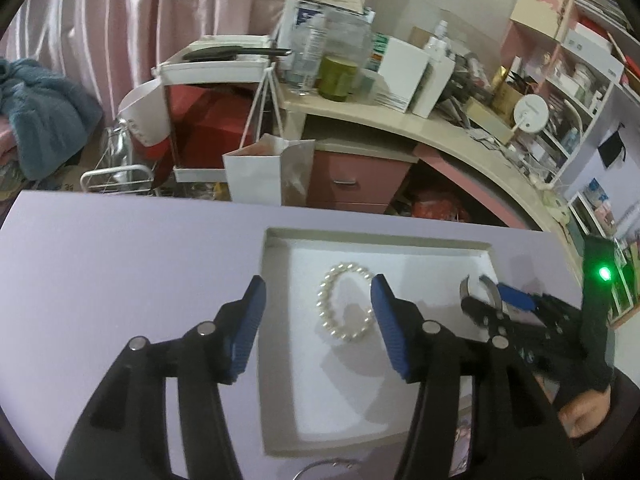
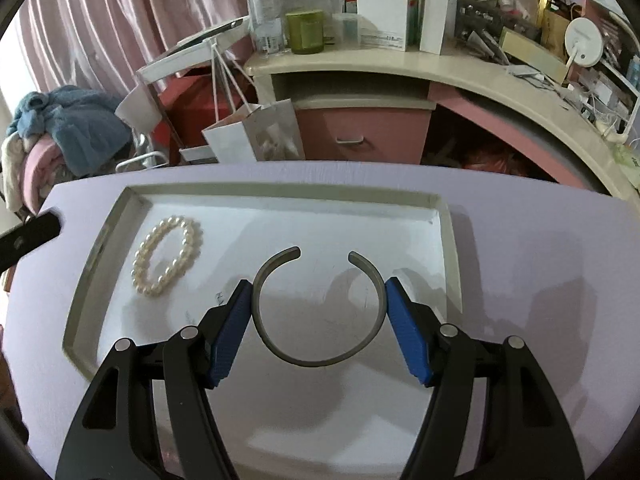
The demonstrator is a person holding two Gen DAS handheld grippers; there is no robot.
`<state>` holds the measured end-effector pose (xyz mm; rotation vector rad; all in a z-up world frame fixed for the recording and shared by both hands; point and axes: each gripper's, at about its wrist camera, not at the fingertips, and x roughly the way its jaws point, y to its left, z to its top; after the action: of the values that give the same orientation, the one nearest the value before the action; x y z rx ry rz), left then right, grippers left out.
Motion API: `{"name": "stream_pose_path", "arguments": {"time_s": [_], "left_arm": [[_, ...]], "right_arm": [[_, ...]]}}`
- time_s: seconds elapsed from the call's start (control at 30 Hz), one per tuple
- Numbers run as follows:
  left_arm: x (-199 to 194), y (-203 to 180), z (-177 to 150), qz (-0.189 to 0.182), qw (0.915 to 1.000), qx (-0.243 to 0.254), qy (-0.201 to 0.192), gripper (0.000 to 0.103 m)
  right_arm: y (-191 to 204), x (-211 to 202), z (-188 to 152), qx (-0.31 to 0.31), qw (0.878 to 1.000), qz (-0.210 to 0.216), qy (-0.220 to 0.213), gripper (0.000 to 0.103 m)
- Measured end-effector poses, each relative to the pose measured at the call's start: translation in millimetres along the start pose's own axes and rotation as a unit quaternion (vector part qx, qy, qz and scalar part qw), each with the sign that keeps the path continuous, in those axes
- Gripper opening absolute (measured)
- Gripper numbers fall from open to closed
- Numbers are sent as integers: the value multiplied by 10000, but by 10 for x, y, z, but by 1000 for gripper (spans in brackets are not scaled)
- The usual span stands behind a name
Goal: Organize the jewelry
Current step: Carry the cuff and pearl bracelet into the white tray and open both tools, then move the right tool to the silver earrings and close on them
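A: Left gripper?
B: Hovering over the tray on the lilac bench, fingers apart, gripping nothing; pearl bracelet lying flat in the tray beneath them.
A: Right gripper?
B: Clamping the open metal bangle by its sides, blue fingers pressing it, above the tray's middle.

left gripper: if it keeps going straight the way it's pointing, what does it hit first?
Most likely the pearl bracelet lying in the tray: it sits just beyond the left gripper, between its open fingertips. The tray floor around it comes next. Depth is hard to judge in this fisheye view.
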<state>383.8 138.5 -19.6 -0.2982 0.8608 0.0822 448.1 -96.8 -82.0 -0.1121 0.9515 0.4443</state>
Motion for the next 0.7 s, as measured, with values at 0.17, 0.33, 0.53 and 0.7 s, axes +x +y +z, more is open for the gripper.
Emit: {"name": "stream_pose_path", "arguments": {"time_s": [0.17,0.33,0.53,0.7], "left_arm": [[-178,83,-103,54,9999,-87,-109,58],[-459,127,-278,151,9993,-53,-340,60],[-905,233,-599,304,9972,-238,-645,72],[-1239,269,-881,382,9951,-372,-835,78]], "right_arm": [[-117,-156,146,353,9987,40,-364,91],[-302,-615,-148,580,9961,24,-661,90],[-566,-1246,-746,769,9907,-453,-1027,90],[-598,-1530,-1163,844,9876,-620,-1171,86]]}}
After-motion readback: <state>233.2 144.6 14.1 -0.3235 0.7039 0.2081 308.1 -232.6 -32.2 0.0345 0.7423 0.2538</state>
